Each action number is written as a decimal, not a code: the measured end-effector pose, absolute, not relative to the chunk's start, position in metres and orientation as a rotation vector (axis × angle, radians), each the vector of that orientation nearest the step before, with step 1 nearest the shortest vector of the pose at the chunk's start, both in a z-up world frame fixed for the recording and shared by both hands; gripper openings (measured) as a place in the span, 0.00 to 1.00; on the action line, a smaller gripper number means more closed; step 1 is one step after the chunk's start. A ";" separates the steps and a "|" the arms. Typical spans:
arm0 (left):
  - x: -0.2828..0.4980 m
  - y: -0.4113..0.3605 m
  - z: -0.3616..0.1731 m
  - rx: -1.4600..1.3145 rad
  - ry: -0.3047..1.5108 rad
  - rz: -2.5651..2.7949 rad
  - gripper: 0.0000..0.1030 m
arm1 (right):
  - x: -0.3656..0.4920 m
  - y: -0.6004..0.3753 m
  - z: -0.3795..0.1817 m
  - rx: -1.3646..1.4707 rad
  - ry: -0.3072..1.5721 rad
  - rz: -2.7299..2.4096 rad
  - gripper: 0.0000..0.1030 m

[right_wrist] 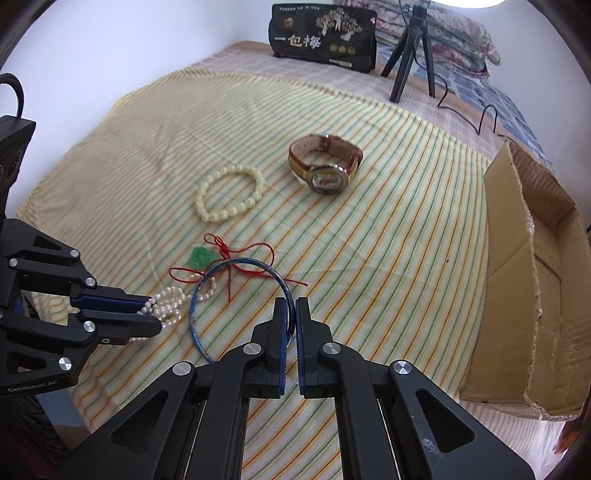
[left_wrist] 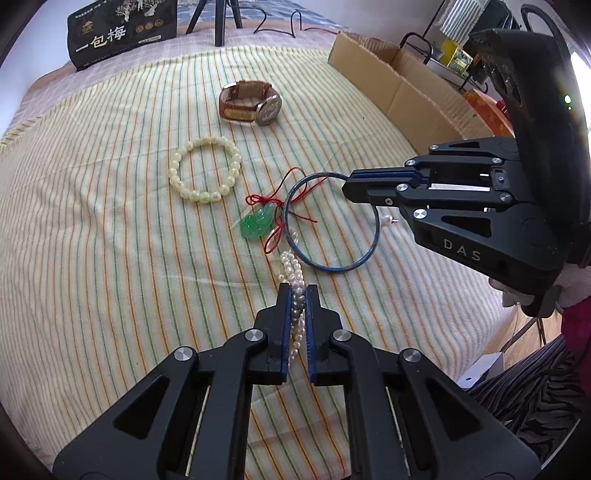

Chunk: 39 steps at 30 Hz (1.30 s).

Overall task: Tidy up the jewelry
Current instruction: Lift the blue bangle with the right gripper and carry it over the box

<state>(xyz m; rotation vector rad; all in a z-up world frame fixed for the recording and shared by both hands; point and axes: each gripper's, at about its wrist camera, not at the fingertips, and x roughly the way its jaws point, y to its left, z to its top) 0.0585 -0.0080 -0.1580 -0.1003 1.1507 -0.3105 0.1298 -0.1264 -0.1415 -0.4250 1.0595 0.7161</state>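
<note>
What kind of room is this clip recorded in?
Probably a bedroom at home: the jewelry lies on a bed under a striped sheet, folded quilts are stacked by the wall, and an open cardboard box sits at the bed's edge.

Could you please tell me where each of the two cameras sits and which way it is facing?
Left wrist: sits behind the left gripper, shut on the pearl strand; faces across the striped cloth, right gripper at right.
Right wrist: sits behind the right gripper, shut on the blue bangle; left gripper at left.
Shared: watch, bead bracelet, green pendant, cardboard box.
</note>
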 end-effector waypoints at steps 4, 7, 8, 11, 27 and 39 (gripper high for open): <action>0.054 -0.005 -0.147 -0.125 1.126 -0.313 0.04 | 0.125 -0.126 -0.129 -0.418 1.023 0.711 0.03; 0.050 -0.001 -0.139 -0.143 1.107 -0.316 0.04 | 0.124 -0.128 -0.123 -0.417 1.002 0.704 0.03; 0.048 0.000 -0.136 -0.142 1.098 -0.316 0.04 | 0.124 -0.128 -0.121 -0.415 0.997 0.702 0.03; 0.047 0.000 -0.129 -0.142 1.080 -0.315 0.04 | 0.123 -0.130 -0.117 -0.412 0.983 0.697 0.03; 0.047 0.016 -0.109 -0.199 0.994 -0.294 0.04 | 0.119 -0.134 -0.089 -0.377 0.906 0.698 0.02; 0.060 0.023 -0.048 -0.242 0.861 -0.320 0.04 | 0.129 -0.149 -0.049 -0.323 0.808 0.670 0.02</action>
